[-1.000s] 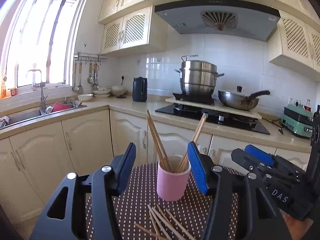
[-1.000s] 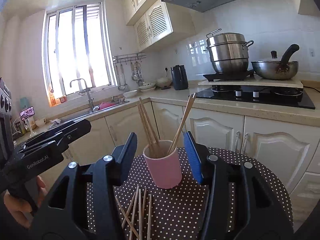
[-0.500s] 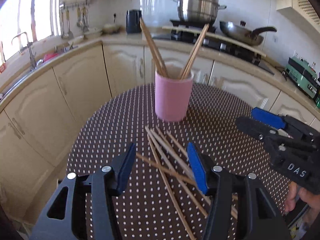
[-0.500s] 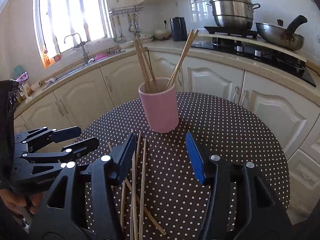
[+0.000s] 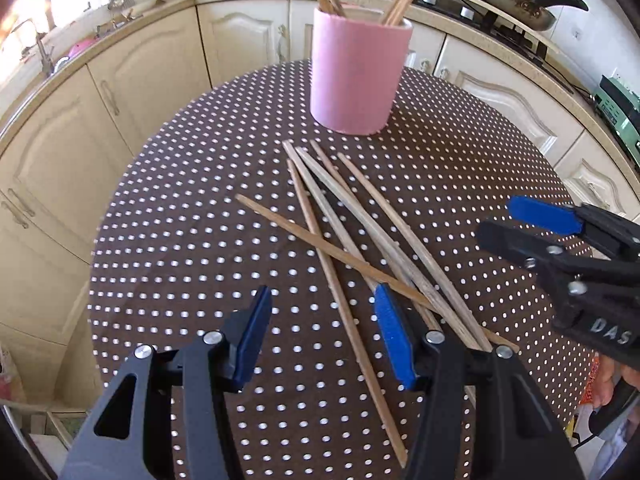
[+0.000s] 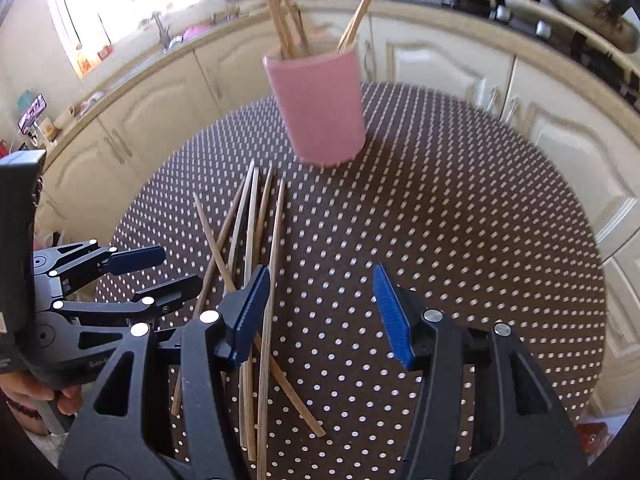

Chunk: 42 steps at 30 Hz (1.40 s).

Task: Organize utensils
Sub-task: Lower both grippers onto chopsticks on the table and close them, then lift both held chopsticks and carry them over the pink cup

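Note:
A pink cup (image 5: 356, 80) with several chopsticks standing in it sits at the far side of a round, dotted brown table (image 5: 180, 220). Several loose wooden chopsticks (image 5: 340, 216) lie crossed on the cloth in front of it. My left gripper (image 5: 320, 296) hangs open above their near ends, tilted down, and one stick runs beneath its gap. In the right wrist view the cup (image 6: 320, 112) is blurred and the loose chopsticks (image 6: 252, 232) lie to the left. My right gripper (image 6: 319, 274) is open over bare cloth, its left finger above the sticks.
Cream kitchen cabinets (image 5: 132, 92) curve around behind the table. A counter runs above them with a sink (image 5: 52, 64) at left and a pan (image 5: 508, 0) on the stove at right. A green appliance (image 5: 620, 108) stands far right. The table rim (image 6: 592, 264) is close on the right.
Both grippers have sunk toward the table and tipped downward. The cup has risen in both views, and the loose chopsticks now lie right under the fingers.

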Available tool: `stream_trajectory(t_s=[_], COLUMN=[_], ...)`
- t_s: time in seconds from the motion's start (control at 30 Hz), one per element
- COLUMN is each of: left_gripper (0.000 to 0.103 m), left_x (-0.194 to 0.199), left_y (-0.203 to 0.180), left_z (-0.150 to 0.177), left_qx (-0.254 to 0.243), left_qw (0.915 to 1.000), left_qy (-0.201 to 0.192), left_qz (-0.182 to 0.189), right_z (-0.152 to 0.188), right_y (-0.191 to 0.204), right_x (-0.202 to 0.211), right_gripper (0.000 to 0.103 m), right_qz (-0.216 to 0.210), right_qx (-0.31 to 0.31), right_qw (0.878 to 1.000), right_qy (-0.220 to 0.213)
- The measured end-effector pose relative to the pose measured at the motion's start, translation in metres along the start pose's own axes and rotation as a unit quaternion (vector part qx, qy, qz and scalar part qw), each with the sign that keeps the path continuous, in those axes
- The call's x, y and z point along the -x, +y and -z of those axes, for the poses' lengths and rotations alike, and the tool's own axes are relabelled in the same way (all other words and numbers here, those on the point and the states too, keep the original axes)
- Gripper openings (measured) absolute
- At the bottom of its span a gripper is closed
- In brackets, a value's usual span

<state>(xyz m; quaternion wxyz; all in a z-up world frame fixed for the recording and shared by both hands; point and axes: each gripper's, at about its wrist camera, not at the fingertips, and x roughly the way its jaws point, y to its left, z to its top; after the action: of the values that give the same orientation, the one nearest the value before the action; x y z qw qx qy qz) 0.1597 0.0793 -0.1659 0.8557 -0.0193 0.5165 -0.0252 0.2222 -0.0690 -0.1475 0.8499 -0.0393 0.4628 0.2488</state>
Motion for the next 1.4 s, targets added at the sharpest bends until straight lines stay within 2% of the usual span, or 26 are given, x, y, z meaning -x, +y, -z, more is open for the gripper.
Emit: stream_trajectory(t_s=[0.07, 0.13, 0.17, 0.37, 0.53, 0.63, 0.8, 1.0, 1.07, 1.2, 1.4], left_gripper=[0.054, 0.054, 0.054, 0.054, 0.053, 0.052, 0.031, 0.007, 0.006, 0.006, 0.006], left_x=[-0.006, -0.012, -0.014, -0.023, -0.027, -0.03, -0.034, -0.033, -0.032, -0.029, -0.021], left_y=[-0.002, 0.0, 0.001, 0.003, 0.005, 0.008, 0.01, 0.017, 0.024, 0.041, 0.069], left_z=[0.0, -0.001, -0.001, -0.009, -0.016, -0.022, -0.031, -0.033, -0.035, -0.031, -0.025], left_qx=[0.001, 0.008, 0.008, 0.004, -0.004, -0.002, -0.001, 0.017, 0.033, 0.053, 0.093], left_qw=[1.0, 0.9999, 0.9999, 0.9999, 0.9998, 0.9997, 0.999, 0.9986, 0.9986, 0.9975, 0.9931], left_qy=[0.002, 0.009, 0.011, 0.015, 0.019, 0.022, 0.024, 0.019, 0.019, 0.019, 0.014], left_qz=[-0.006, -0.003, -0.001, -0.003, -0.008, -0.011, -0.039, -0.046, -0.036, -0.042, -0.07], right_z=[-0.001, -0.004, -0.005, -0.015, -0.024, -0.028, -0.035, -0.035, -0.033, -0.026, -0.021], right_y=[0.0, 0.003, 0.004, 0.011, 0.022, 0.029, 0.039, 0.026, 0.02, 0.014, -0.002], right_x=[-0.01, -0.018, -0.022, -0.039, -0.054, -0.062, -0.073, -0.071, -0.07, -0.061, -0.044], right_gripper=[0.053, 0.036, 0.035, 0.034, 0.032, 0.025, 0.009, 0.007, 0.007, 0.007, 0.007], right_qz=[-0.007, -0.012, -0.017, -0.038, -0.033, -0.015, 0.009, -0.001, -0.005, -0.004, -0.012], right_qx=[-0.002, 0.001, -0.001, 0.0, 0.016, 0.033, 0.056, 0.055, 0.051, 0.046, 0.03], right_qw=[1.0, 0.999, 0.999, 0.998, 0.996, 0.995, 0.992, 0.992, 0.993, 0.994, 0.997], right_qy=[0.019, 0.033, 0.04, 0.06, 0.084, 0.096, 0.11, 0.111, 0.108, 0.097, 0.071])
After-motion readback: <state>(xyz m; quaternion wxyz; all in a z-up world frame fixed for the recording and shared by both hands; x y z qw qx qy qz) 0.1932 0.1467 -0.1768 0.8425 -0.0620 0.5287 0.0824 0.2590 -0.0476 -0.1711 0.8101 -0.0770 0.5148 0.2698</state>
